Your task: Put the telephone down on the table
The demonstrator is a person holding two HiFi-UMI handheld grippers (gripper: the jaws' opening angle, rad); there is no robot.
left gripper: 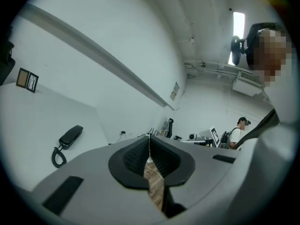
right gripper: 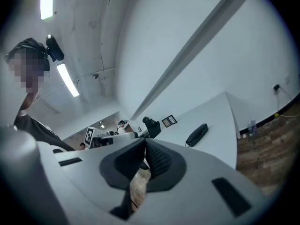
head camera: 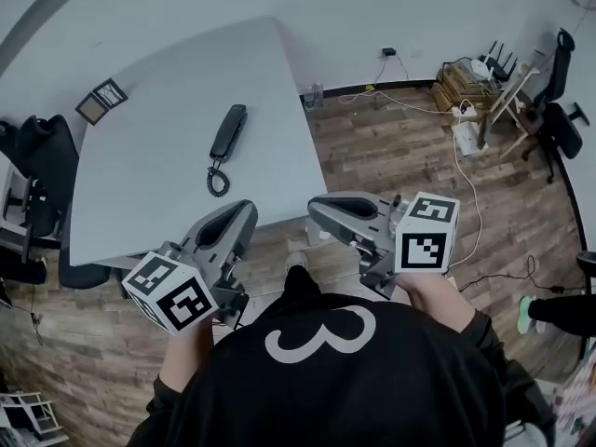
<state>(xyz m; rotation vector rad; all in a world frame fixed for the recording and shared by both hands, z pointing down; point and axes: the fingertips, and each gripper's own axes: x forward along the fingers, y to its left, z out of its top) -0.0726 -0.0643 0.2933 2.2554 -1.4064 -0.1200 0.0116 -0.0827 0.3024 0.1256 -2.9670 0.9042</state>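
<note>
The black telephone handset (head camera: 228, 133) lies flat on the grey table (head camera: 158, 82), its coiled cord (head camera: 217, 181) curling toward the near edge. It also shows in the left gripper view, telephone (left gripper: 70, 136), and in the right gripper view, telephone (right gripper: 197, 134). Both grippers hang off the table's near edge, close to my body, apart from the phone. My left gripper (head camera: 244, 210) has its jaws together with nothing in them, left gripper (left gripper: 149, 138). My right gripper (head camera: 317, 208) is likewise shut and empty, right gripper (right gripper: 144, 142).
A small framed card (head camera: 101, 100) lies at the table's far left corner. A black chair (head camera: 42, 161) stands at the table's left. Boxes, routers and cables (head camera: 470, 87) crowd the wooden floor at right. A person (left gripper: 240, 130) stands far off.
</note>
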